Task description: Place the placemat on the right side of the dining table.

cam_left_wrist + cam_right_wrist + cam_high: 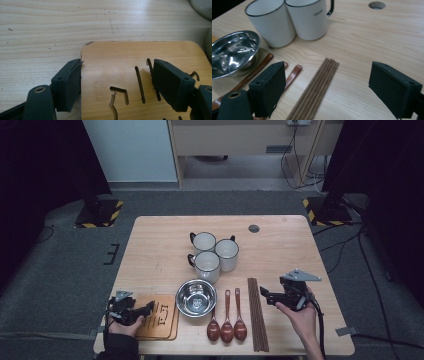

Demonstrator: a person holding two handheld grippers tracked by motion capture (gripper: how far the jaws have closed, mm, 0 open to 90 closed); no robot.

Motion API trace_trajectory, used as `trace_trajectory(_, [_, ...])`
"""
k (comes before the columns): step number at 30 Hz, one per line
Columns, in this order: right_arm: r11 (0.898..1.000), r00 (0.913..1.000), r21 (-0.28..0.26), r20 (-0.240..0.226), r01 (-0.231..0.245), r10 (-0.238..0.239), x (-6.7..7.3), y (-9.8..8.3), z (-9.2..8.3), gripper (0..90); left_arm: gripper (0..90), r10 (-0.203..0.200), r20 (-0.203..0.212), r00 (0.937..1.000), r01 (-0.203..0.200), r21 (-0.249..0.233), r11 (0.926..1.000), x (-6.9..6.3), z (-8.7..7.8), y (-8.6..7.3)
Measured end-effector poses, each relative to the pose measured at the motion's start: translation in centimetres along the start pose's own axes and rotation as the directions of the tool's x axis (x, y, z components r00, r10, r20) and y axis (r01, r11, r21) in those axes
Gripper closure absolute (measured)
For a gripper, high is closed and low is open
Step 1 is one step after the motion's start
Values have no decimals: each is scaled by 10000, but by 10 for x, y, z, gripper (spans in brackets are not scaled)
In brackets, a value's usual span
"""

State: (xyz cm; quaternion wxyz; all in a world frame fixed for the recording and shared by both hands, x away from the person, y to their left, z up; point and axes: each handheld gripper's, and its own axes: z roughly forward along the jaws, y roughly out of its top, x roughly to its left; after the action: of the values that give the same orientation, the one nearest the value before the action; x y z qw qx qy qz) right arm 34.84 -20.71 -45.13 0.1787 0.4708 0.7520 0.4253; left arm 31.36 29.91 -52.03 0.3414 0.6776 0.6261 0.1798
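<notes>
Gripping the corner of a wooden mat (pixel 140 75), the left claw (pixel 116 85) has its jaws closed on the mat: one jaw at the mat's edge, the other on its slotted face. In the high view the left claw (pixel 142 310) sits at the tabletop's (pixel 160 245) near left corner, over a small stack of such mats (pixel 162 317) that lies just left of a steel bowl (pixel 196 297).

The right claw (pixel 264 295) is held above the tabletop to the right of a bundle of chopsticks (pixel 257 315), its jaws wide apart with nothing between them. In the right gripper view the right claw (pixel 327 87) looks down on the chopsticks (pixel 317 87), apart from them.

Three spoons (pixel 227 320) lie side by side between the bowl and the chopsticks. Three white mugs (pixel 214 252) stand clustered behind the bowl, near the middle of the tabletop.
</notes>
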Motion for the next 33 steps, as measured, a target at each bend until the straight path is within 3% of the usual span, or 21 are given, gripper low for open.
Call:
trace_trajectory(12, [9983, 9931, -536, -1136, 221, -281, 43, 30, 18, 166, 241, -232, 125, 9997, 236, -401, 9989, 4, -8, 2])
trace_trajectory(19, [9969, 9852, -683, -1644, 381, -489, 68, 42, 30, 173, 241, -343, 235, 9991, 359, -714, 9968, 5, -14, 3])
trace_trajectory(33, [9943, 9672, -931, -2431, 523, -736, 105, 57, 49, 193, 242, -460, 370, 9983, 501, -1200, 9915, 4, -24, 5])
